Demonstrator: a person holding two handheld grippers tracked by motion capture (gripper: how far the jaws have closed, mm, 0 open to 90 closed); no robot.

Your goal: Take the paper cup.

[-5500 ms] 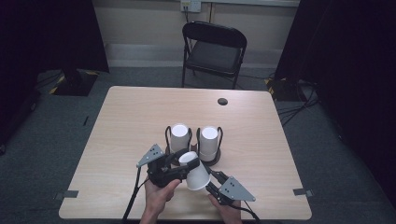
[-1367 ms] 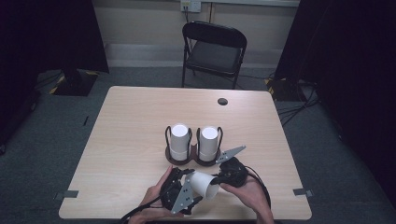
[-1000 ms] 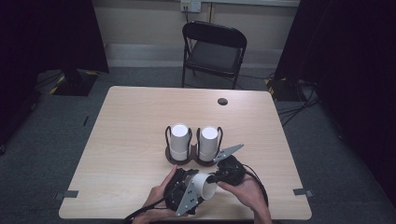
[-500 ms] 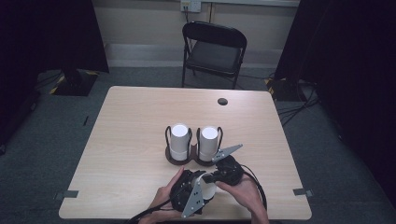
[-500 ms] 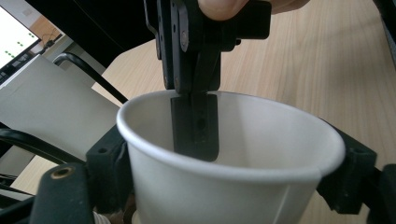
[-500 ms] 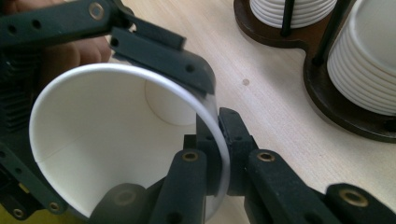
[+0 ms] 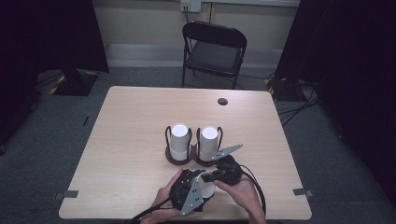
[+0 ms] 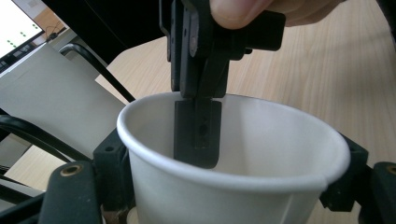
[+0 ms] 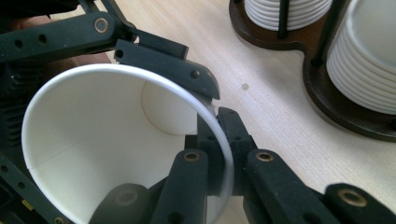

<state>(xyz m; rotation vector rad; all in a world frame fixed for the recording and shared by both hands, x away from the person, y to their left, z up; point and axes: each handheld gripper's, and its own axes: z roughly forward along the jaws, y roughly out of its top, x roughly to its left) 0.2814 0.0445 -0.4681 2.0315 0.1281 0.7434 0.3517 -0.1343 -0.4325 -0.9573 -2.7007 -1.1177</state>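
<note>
White paper cup (image 7: 206, 185) at table's near edge: left gripper (image 7: 189, 192) clasps body, right gripper (image 9: 219, 154) pinches rim.

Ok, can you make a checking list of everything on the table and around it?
Surface: wooden table, with a round dark spot near the far edge.
Job's things: one white paper cup held near the front edge; two stacks of white cups in a dark two-ring cup holder.
Clutter: nothing seen.
Grippers: left gripper clamps the cup's body from outside; right gripper pinches its rim, one jaw inside and one outside.
Cables: black cable loops from the right gripper.
Surroundings: black folding chair behind the table, grey carpet, dark curtains.
</note>
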